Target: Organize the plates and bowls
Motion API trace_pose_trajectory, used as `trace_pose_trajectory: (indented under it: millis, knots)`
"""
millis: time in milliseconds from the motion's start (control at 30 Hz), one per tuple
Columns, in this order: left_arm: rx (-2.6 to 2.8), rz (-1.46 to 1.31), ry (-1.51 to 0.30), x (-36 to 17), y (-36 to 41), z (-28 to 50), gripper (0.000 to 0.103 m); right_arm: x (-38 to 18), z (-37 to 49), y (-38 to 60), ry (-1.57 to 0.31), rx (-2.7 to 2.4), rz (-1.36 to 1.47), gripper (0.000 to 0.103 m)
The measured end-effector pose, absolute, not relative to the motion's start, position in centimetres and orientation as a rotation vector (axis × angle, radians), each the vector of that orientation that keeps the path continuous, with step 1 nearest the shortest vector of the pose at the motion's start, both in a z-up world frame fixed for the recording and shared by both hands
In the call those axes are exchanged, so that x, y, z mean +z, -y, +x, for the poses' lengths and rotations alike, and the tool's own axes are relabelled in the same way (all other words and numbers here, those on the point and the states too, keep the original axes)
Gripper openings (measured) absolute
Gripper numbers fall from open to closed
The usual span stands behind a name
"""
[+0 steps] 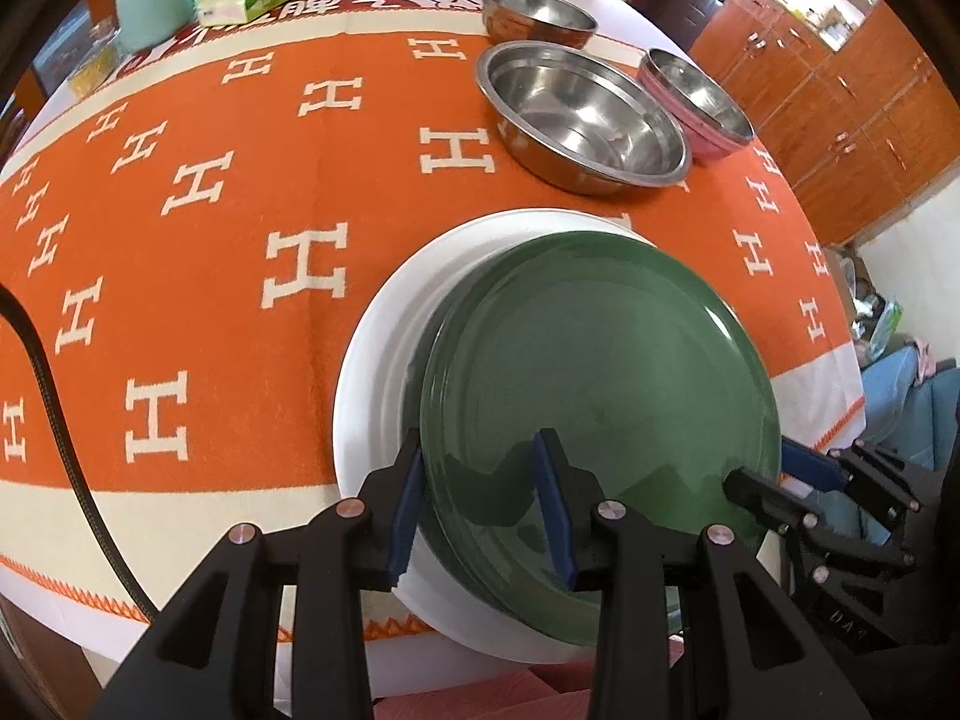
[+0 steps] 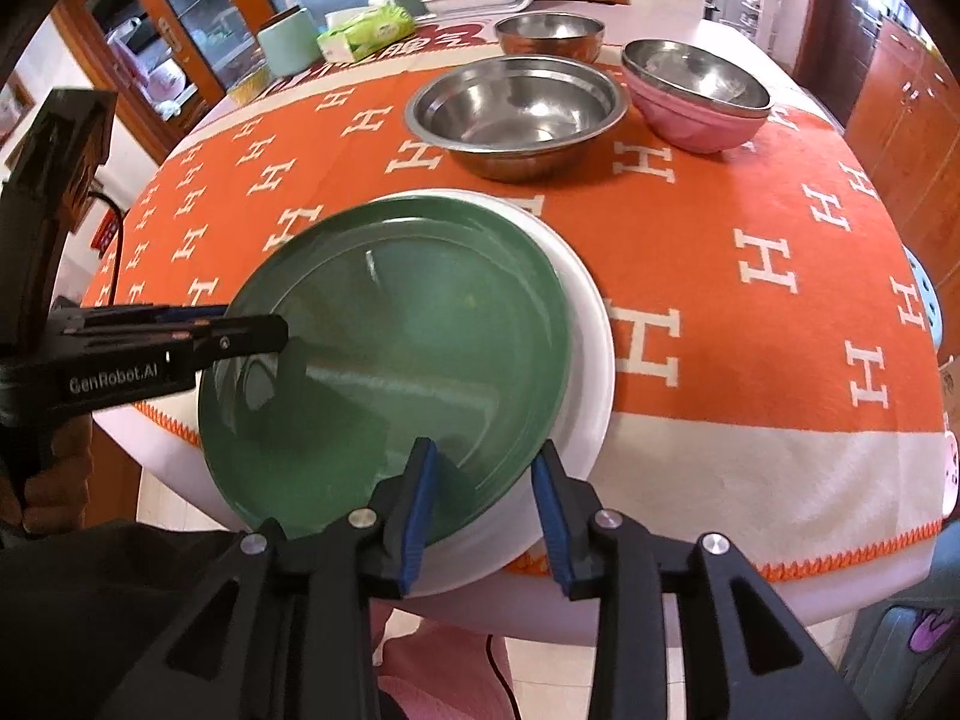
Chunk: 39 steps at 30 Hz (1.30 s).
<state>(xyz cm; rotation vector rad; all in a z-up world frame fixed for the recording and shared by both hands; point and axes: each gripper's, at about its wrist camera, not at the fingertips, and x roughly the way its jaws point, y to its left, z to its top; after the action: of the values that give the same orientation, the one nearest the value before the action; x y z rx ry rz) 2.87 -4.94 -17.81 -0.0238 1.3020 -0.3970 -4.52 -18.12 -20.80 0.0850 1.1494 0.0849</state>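
Both grippers point steeply down over the near table edge, where a green plate (image 1: 600,354) lies on a white plate (image 1: 384,360). The left gripper (image 1: 480,498) and right gripper (image 2: 483,498) straddle the green rim, jaws slightly apart, not pressing. "GenRobot.AI" marks the left gripper. Steel bowls (image 2: 516,108) stand farther back.

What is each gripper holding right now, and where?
Apparently nothing: left gripper and right gripper straddle the green plate's near rim, pads not pressing.
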Motion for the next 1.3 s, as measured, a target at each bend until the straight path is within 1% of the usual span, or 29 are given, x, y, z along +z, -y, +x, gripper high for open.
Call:
trace_pose_trajectory:
  millis: [233, 467, 667, 867, 933, 1000, 1067, 1100, 1133, 1167, 1300]
  knots:
    - [-0.363, -0.039, -1.303, -17.7, 4.9, 2.4, 0.035, -21.0, -4.7, 18.3, -1.152, 0.129, 0.08, 0.039]
    - [-0.332, -0.032, -1.287, -17.1, 4.9, 1.6, 0.042, -20.8, -5.2, 18.5, -1.133, 0.162, 0.08, 0.042]
    - [-0.329, -0.02, -1.229, -15.2, 4.9, 0.9, 0.044, -20.6, -5.7, 18.7, -1.109, 0.168, 0.09, 0.043]
    - [-0.344, 0.017, -1.191, -13.4, 5.4, 0.7, 0.051, -20.2, -6.2, 19.1, -1.08, 0.154, 0.1, 0.043]
    - [-0.354, 0.023, -1.18, -12.9, 5.8, 0.7, 0.055, -20.0, -6.3, 19.3, -1.068, 0.146, 0.105, 0.044]
    - [-0.36, 0.026, -1.171, -12.1, 6.1, 0.8, 0.062, -19.7, -6.3, 19.6, -1.053, 0.136, 0.113, 0.044]
    - [-0.362, 0.033, -1.163, -11.3, 6.3, 0.9, 0.065, -19.4, -6.2, 19.8, -1.044, 0.127, 0.123, 0.049]
    - [-0.361, 0.038, -1.156, -10.9, 6.4, 0.9, 0.069, -19.2, -6.2, 20.0, -1.036, 0.122, 0.131, 0.054]
    - [-0.359, 0.043, -1.149, -10.5, 6.5, 1.0, 0.072, -19.0, -6.1, 20.1, -1.027, 0.119, 0.139, 0.057]
    - [-0.357, 0.053, -1.14, -10.0, 6.7, 1.2, 0.075, -18.8, -6.0, 20.3, -1.017, 0.115, 0.151, 0.057]
    - [-0.36, 0.07, -1.131, -8.8, 6.9, 2.0, 0.077, -18.1, -5.1, 21.1, -1.0, 0.107, 0.185, 0.06]
